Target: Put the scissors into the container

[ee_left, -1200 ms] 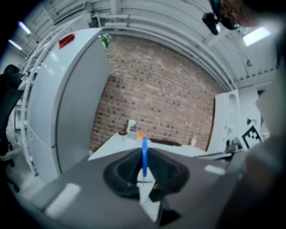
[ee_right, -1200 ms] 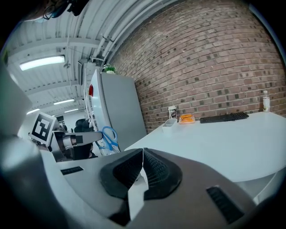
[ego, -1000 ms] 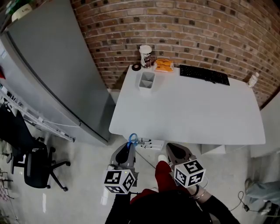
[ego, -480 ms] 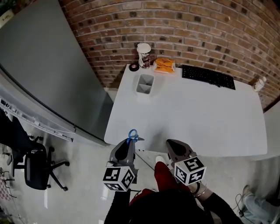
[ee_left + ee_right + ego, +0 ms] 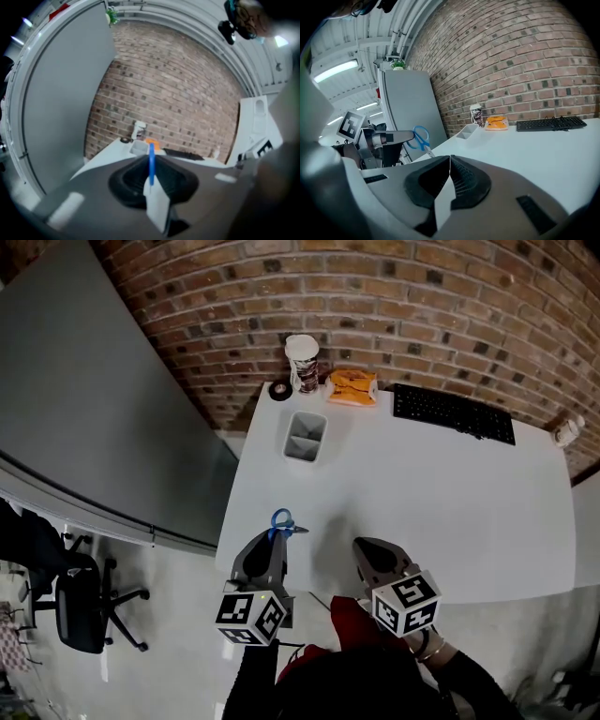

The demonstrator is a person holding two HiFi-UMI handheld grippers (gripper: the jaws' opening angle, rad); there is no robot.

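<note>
While I stand at the near edge of the white bench (image 5: 441, 502), the head view shows my left tool (image 5: 275, 540) clamped on the blue-handled scissors (image 5: 281, 520). Their loops poke out past its tips, over the bench's near left corner. The grey rectangular plastic container (image 5: 306, 437) sits well apart from them, toward the far left of the bench near the brick wall, and I see no scissors in it. My right tool (image 5: 366, 549) hangs beside the left one, over the near edge.

Looking along the left tool (image 5: 151, 177), I see its jaws pinched on the scissors (image 5: 151, 159), whose blue handle stands edge-on between them. The container (image 5: 138, 148) lies ahead, just left of that handle.

Looking along the right tool (image 5: 450, 161), I see its jaws pressed together with nothing between them. Off to the left, the scissors (image 5: 420, 137) jut from the left tool (image 5: 401, 137), with the container (image 5: 467, 131) farther along the bench.

By my reckoning the pick-up is done. The carry across the bench and the drop into the container are not yet done.
</note>
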